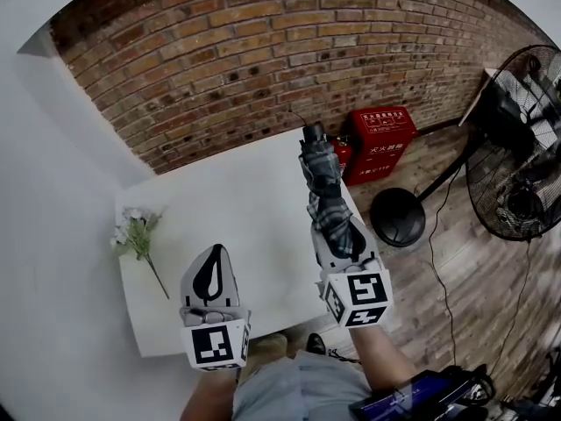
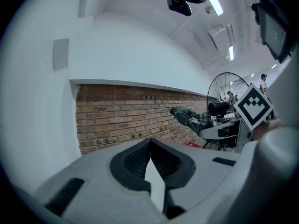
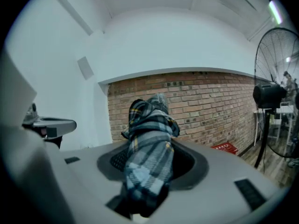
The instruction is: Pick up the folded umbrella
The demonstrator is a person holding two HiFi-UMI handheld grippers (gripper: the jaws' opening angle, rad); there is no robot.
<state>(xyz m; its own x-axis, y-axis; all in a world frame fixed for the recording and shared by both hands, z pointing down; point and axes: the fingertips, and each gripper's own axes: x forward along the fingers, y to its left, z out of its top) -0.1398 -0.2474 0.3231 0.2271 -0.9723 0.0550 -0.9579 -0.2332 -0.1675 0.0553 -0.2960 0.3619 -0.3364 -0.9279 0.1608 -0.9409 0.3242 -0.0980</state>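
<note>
Above the white table (image 1: 245, 209), the right gripper (image 1: 340, 237) pinches the folded umbrella (image 1: 323, 178) by one end; it looks light, soft-skinned, probably stiff-cored.

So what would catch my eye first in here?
Probably the plaid folded umbrella, clamped in the right claw and held up over the white table. Next, the red box on the floor by the brick wall, and the big black fan at far right.
</note>
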